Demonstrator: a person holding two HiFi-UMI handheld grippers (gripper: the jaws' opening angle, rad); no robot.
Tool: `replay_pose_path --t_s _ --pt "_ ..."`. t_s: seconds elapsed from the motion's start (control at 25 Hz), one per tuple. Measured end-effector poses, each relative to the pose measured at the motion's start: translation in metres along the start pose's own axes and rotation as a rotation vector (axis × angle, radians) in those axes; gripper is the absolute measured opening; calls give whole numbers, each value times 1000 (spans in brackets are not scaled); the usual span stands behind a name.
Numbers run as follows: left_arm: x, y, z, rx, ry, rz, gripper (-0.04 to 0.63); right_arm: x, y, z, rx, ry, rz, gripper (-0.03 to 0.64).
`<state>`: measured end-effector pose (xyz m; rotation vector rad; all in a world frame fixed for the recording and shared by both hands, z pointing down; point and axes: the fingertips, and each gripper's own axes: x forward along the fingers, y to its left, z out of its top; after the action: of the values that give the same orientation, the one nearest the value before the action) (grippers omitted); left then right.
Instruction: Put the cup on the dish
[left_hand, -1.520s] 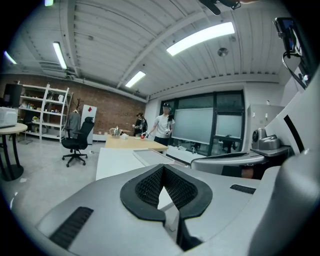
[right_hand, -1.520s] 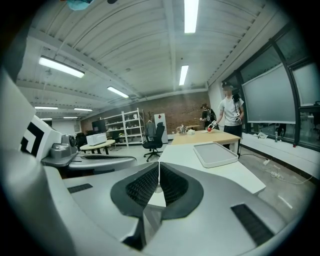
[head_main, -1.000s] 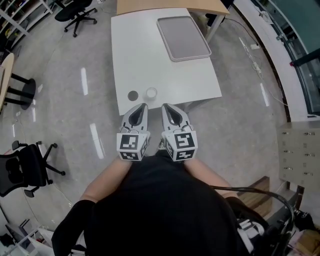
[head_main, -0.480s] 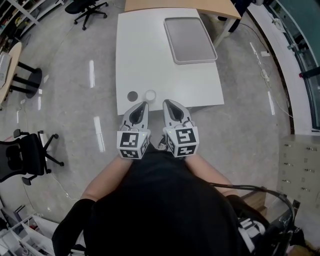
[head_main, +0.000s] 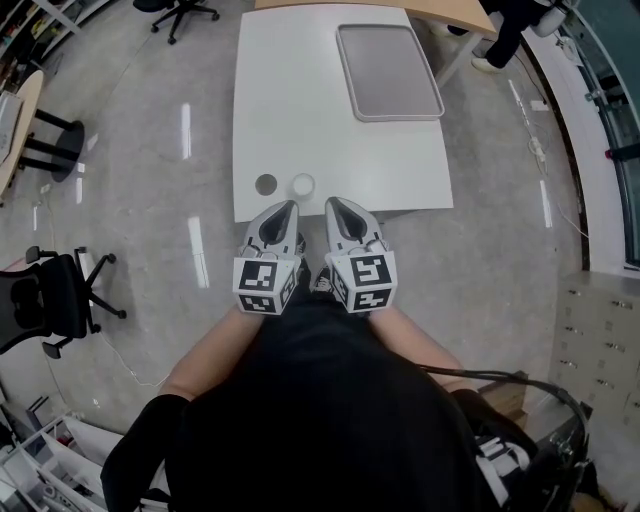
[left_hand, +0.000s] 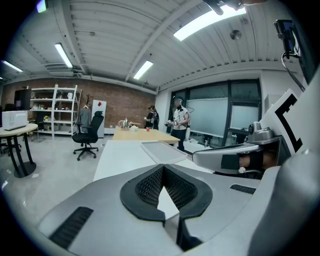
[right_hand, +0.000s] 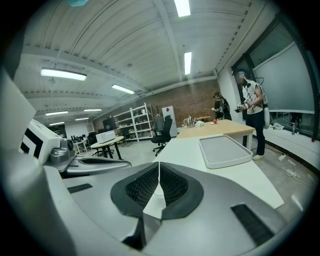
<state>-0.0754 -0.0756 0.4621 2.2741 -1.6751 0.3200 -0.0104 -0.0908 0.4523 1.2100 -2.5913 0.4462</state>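
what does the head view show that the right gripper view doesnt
Only the head view plainly shows the white cup and the dark round dish beside it, apart, at the near edge of the white table. Only the right gripper view shows the ceiling lights, the brick wall and how the right gripper has its jaws closed on nothing. Both show the table, the grey tray and the left gripper.

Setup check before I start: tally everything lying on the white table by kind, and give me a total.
Tray: 1
White cup: 1
Dark dish: 1
Total: 3
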Motion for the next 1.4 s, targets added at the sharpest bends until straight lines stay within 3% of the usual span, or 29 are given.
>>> replay_pose_path --t_s 0.88,1.4 --pt "44 35 -62 23 149 -60 6 48 -7 -34 17 107 -24 14" --pt "86 63 -102 -11 210 -52 6 105 -15 -105 -24 250 47 15"
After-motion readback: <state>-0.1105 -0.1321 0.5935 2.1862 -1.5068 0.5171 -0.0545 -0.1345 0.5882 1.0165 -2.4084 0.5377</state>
